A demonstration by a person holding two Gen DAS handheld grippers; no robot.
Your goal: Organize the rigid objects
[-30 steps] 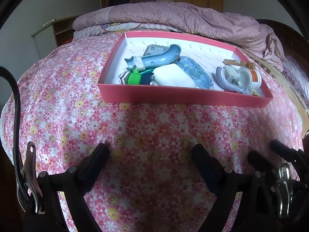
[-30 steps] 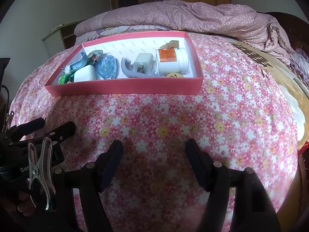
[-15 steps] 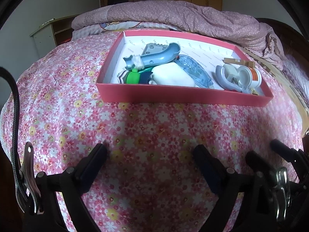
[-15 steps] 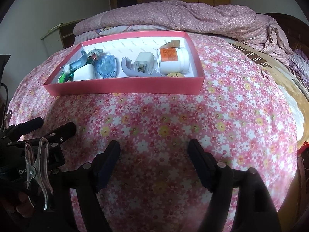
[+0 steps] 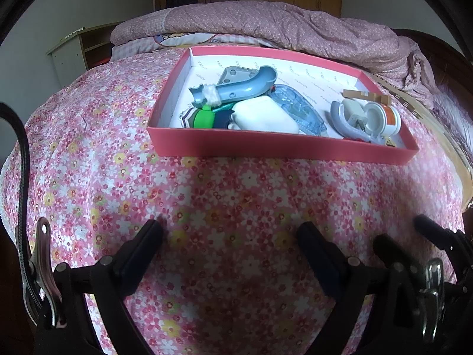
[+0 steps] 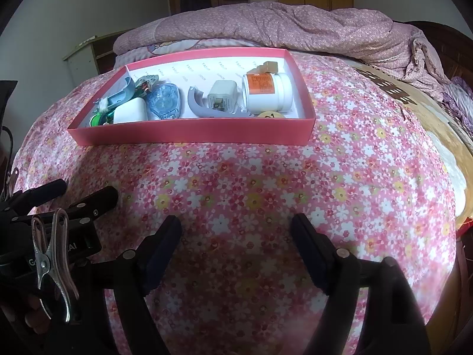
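Both grippers are hovering empty over the floral bedspread (image 5: 230,195). The right gripper (image 6: 236,230) is opening wider than a second ago, nothing between its fingers; the left gripper (image 5: 230,236) is standing wide. The red tray (image 6: 192,136) of rigid objects is lying well ahead of both fingertips, so sorting is likely finishing or pausing.

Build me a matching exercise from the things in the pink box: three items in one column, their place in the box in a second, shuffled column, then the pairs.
Items:
1. white jar with orange label
2. green round piece
3. clear blue case

Places in the pink box, seen from the right wrist view:
A. left end
B. right end
C. left of the middle

Pairs: 1-B, 2-A, 3-C
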